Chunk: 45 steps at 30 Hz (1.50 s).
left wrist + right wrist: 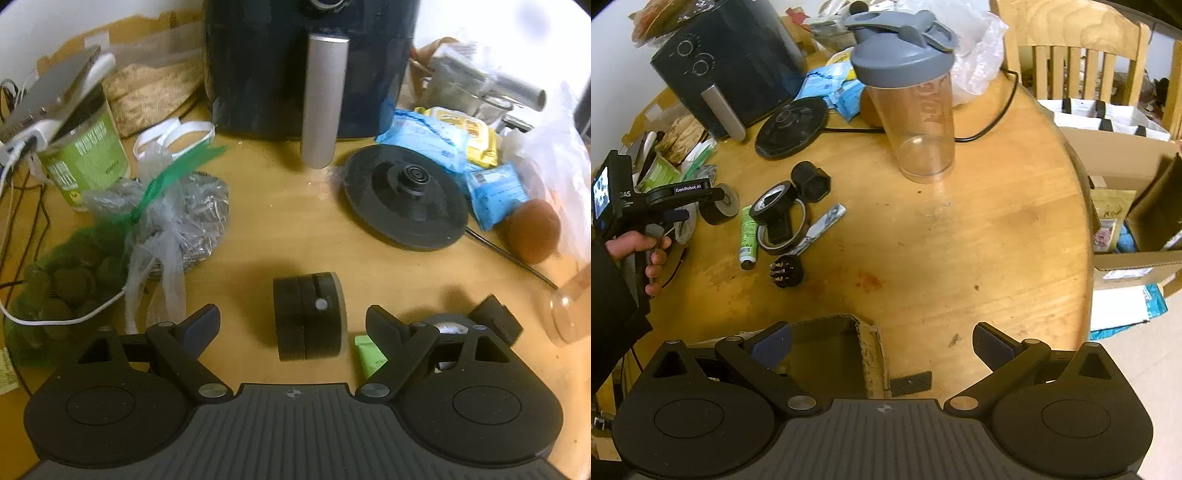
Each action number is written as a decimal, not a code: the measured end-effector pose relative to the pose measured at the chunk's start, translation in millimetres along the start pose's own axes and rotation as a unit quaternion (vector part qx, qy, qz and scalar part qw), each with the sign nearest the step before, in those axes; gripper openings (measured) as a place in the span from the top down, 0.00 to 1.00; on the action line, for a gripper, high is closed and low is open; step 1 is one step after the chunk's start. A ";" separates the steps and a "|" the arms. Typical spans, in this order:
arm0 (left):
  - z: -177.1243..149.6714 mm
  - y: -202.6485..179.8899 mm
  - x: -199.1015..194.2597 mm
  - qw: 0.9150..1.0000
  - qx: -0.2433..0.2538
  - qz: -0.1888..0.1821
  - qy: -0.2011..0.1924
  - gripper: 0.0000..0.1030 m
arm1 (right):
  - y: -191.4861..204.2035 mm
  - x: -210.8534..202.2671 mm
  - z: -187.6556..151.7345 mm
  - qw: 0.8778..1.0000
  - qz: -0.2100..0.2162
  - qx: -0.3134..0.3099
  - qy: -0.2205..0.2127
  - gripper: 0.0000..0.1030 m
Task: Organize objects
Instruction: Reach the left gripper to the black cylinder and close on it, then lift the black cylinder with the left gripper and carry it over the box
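Counter (997,221): your round wooden top, cluttered along the far edge.
Air fryer (280,74): at the back.
Black tape roll (308,317): on edge, between your left claw's fingers, untouched.
Left claw (293,325): wide.
Right claw (882,345): wide, empty, above a cardboard box (868,343).

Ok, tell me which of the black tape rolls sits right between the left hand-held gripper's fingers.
The thick black tape roll standing on edge, alone; the thinner black tape ring lies among the clutter beside it.
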State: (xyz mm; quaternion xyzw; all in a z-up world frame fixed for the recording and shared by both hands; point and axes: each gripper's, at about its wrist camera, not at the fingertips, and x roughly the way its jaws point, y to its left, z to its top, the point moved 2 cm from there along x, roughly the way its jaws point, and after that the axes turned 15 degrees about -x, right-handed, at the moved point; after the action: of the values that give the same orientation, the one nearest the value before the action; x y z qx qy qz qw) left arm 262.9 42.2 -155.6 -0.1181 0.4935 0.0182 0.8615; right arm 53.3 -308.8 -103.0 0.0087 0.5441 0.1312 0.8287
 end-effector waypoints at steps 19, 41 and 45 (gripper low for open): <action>-2.0 0.0 -0.1 0.998 -0.013 -0.035 0.041 0.61 | -13.8 -10.5 4.3 1.000 -0.001 0.011 -0.015 0.00; -40.7 -9.2 -140.0 0.995 -0.065 -0.075 -0.009 0.61 | -21.3 -25.7 32.0 0.994 0.056 -0.076 -0.051 0.00; -51.3 -13.2 -161.6 0.994 -0.078 -0.075 -0.018 0.61 | -29.9 -30.8 33.3 0.993 0.056 -0.081 -0.060 0.00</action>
State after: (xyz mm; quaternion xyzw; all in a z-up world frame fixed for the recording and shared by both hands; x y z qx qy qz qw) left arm 138.7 31.8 -39.9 -0.2218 0.4647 -0.0059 0.8572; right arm 78.2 -340.5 -66.4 -0.0202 0.4793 0.2202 0.8494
